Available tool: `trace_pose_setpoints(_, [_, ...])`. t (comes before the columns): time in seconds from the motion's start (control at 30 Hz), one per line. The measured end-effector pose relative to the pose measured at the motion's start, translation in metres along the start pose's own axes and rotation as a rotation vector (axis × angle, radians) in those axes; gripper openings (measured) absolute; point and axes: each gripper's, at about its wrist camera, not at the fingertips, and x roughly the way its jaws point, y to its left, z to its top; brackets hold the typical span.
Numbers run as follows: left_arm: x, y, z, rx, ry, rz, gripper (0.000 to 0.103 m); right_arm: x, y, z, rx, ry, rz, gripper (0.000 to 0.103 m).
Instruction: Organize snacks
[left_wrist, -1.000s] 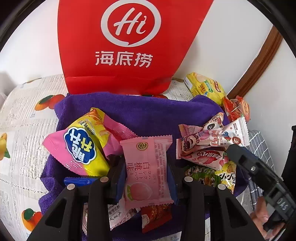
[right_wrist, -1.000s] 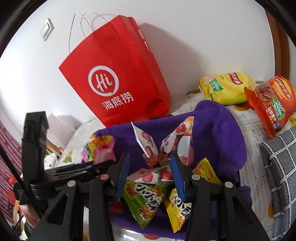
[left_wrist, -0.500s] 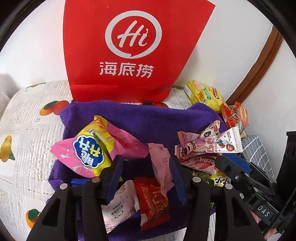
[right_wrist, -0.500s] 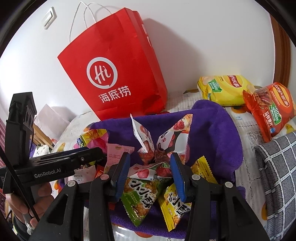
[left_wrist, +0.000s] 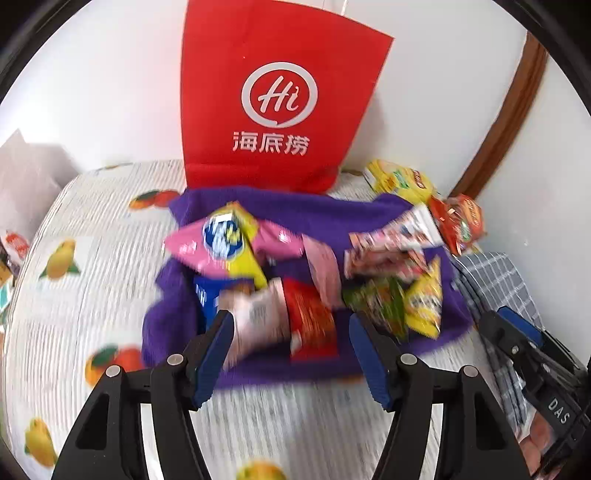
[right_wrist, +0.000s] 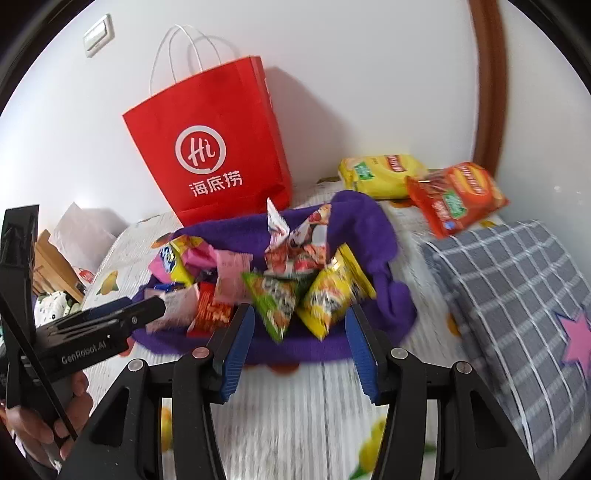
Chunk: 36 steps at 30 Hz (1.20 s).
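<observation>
A heap of snack packets lies on a purple towel (left_wrist: 295, 210) in front of a red paper bag (left_wrist: 280, 103). It includes a pink-and-yellow packet (left_wrist: 221, 240), a pale pink peach packet (left_wrist: 323, 266), a red packet (left_wrist: 310, 314) and green (right_wrist: 273, 299) and yellow (right_wrist: 328, 291) triangular packets. My left gripper (left_wrist: 289, 325) hovers at the near edge of the heap, jaws opening, pads touching nothing. My right gripper (right_wrist: 300, 314) hangs back from the triangular packets, jaws opening and nothing gripped. The picture is motion-blurred.
A yellow chip bag (right_wrist: 380, 173) and an orange-red chip bag (right_wrist: 454, 195) lie by the wall at the right. A grey checked cloth (right_wrist: 517, 277) covers the right side. The fruit-print sheet (left_wrist: 92, 295) spreads left and near. A hand (right_wrist: 40, 417) holds the left gripper.
The left gripper let go of the pale pink peach packet, which now lies in the heap. Both grippers drew back and upward from the towel, and their jaws stand wider.
</observation>
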Motion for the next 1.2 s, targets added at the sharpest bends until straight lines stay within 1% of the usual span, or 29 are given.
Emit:
trace_pose_setpoints(0.07, [-0.018,-0.002,-0.013,0.002,-0.008,-0.007,0.065,-0.017,0.003,-0.010,0.011,0.000,-0.029,0.064])
trace_pose_setpoints(0.1, [-0.025,-0.003,-0.019,0.008,-0.015,-0.001,0.070,-0.026,0.005,-0.015,0.014,-0.002,-0.047,0.066])
trace_pose_setpoints(0.13, [-0.033,-0.005,-0.025,0.019,-0.022,0.012,0.076,-0.035,0.007,-0.021,0.015,-0.001,-0.065,0.067])
trace_pose_setpoints(0.17, [-0.044,-0.008,-0.033,0.033,-0.039,0.029,0.077,-0.043,0.009,-0.027,0.015,0.004,-0.076,0.067])
trace_pose_setpoints(0.23, [-0.061,-0.012,-0.046,0.050,-0.069,0.045,0.085,-0.056,0.011,-0.036,0.019,0.016,-0.083,0.067])
trace_pose_setpoints(0.27, [-0.067,-0.014,-0.052,0.058,-0.076,0.052,0.086,-0.066,0.012,-0.043,0.026,0.021,-0.092,0.067])
trace_pose_setpoints(0.33, [-0.079,-0.019,-0.062,0.072,-0.084,0.055,0.089,-0.081,0.011,-0.055,0.043,0.033,-0.120,0.073])
trace_pose_setpoints(0.37, [-0.087,-0.022,-0.069,0.080,-0.089,0.052,0.089,-0.090,0.011,-0.060,0.050,0.030,-0.133,0.078])
trace_pose_setpoints(0.4, [-0.093,-0.024,-0.074,0.087,-0.094,0.045,0.090,-0.098,0.011,-0.065,0.054,0.022,-0.139,0.085])
trace_pose_setpoints(0.47, [-0.106,-0.028,-0.084,0.106,-0.109,0.039,0.090,-0.117,0.011,-0.078,0.057,-0.007,-0.147,0.094])
trace_pose_setpoints(0.5, [-0.113,-0.030,-0.090,0.109,-0.121,0.039,0.090,-0.124,0.011,-0.083,0.059,-0.023,-0.153,0.097])
trace_pose_setpoints(0.57, [-0.124,-0.035,-0.099,0.118,-0.136,0.030,0.090,-0.141,0.011,-0.094,0.056,-0.045,-0.171,0.097])
trace_pose_setpoints(0.63, [-0.135,-0.040,-0.109,0.129,-0.137,0.000,0.090,-0.151,0.011,-0.101,0.053,-0.037,-0.191,0.097])
trace_pose_setpoints(0.7, [-0.146,-0.042,-0.118,0.122,-0.128,-0.031,0.090,-0.163,0.011,-0.108,0.051,-0.054,-0.199,0.097])
trace_pose_setpoints(0.77, [-0.157,-0.046,-0.129,0.124,-0.138,-0.053,0.090,-0.174,0.011,-0.116,0.047,-0.062,-0.205,0.097])
trace_pose_setpoints(0.93, [-0.181,-0.057,-0.147,0.157,-0.173,-0.008,0.090,-0.192,0.007,-0.128,0.066,-0.052,-0.250,0.097])
trace_pose_setpoints(1.0, [-0.191,-0.060,-0.154,0.161,-0.179,0.009,0.090,-0.199,0.005,-0.131,0.074,-0.061,-0.271,0.097])
trace_pose_setpoints(1.2, [-0.211,-0.068,-0.169,0.150,-0.191,0.025,0.091,-0.217,0.003,-0.141,0.077,-0.084,-0.277,0.097])
